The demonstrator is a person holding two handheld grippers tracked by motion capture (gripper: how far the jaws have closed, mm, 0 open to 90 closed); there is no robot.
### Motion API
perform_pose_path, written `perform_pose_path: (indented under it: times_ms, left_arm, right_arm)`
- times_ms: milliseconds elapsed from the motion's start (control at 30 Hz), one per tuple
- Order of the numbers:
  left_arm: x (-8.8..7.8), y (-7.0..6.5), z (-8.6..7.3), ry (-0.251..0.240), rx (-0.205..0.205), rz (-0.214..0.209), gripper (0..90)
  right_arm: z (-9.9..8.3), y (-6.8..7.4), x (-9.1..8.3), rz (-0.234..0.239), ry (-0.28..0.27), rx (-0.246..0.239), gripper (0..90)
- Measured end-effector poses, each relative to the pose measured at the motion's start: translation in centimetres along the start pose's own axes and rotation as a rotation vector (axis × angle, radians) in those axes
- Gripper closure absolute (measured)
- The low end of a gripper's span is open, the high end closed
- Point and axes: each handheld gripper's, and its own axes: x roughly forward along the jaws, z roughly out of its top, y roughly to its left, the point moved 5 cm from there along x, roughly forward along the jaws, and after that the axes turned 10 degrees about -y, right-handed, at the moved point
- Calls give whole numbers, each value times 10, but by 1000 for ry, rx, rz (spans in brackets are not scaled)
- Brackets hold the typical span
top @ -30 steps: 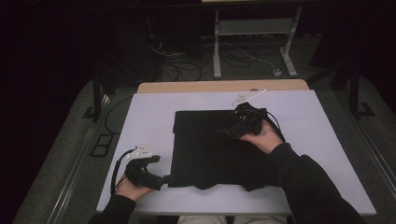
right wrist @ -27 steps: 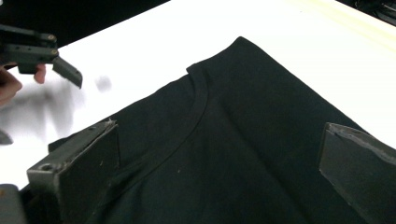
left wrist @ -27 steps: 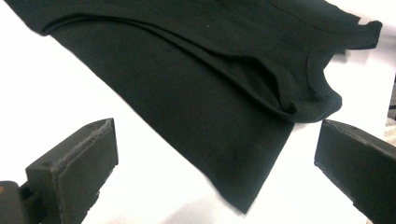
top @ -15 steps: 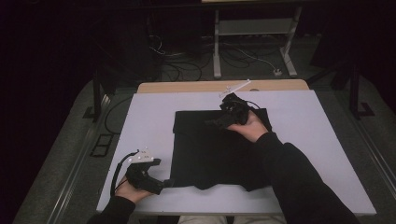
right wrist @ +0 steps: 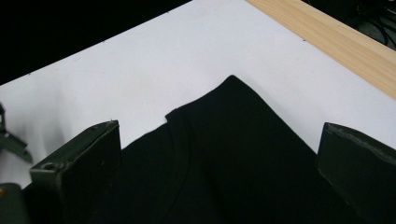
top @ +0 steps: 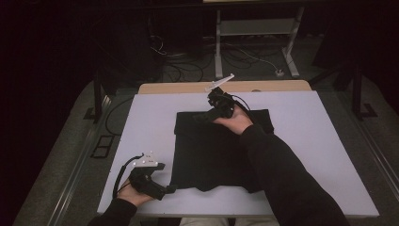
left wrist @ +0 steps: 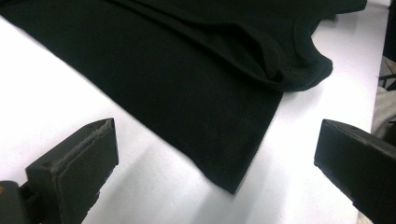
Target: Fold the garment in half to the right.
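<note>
Right gripper (top: 200,116), jaws wide, extends toward 11 o'clock over black garment (top: 211,150); left gripper (top: 170,189), jaws wide, at its 7 o'clock corner.

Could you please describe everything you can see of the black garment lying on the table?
The black garment is a dark knit-looking cloth, folded into a rough rectangle and lying flat on the white table. Layered folded edges and a ribbed hem show near one corner. The right tool hovers open over its far edge, the person's forearm crossing above it; the left tool sits open by its near left corner, not gripping it.
</note>
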Motion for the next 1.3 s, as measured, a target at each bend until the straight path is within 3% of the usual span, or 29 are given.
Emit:
perform_pose_path:
  times_ms: [133, 367, 467, 700, 1067, 1300]
  left_arm:
    - [1, -2, -2, 7, 5, -9, 0]
    - [9, -6, -9, 69, 22, -27, 0]
    - [10, -7, -10, 67, 18, -21, 3]
    - [9, -8, -11, 44, 40, 28, 131]
    - [11, -8, -9, 46, 81, 66, 262]
    - [12, -9, -8, 28, 74, 93, 376]
  right_arm:
    - [5, 2, 13, 3, 5, 7, 6]
    - [11, 2, 38, 1, 25, 15, 8]
    - [14, 4, 47, 0, 27, 18, 7]
    - [15, 4, 65, -6, 20, 26, 8]
    - [11, -6, 84, -46, 41, 31, 8]
    - [6, -9, 99, -59, 47, 36, 9]
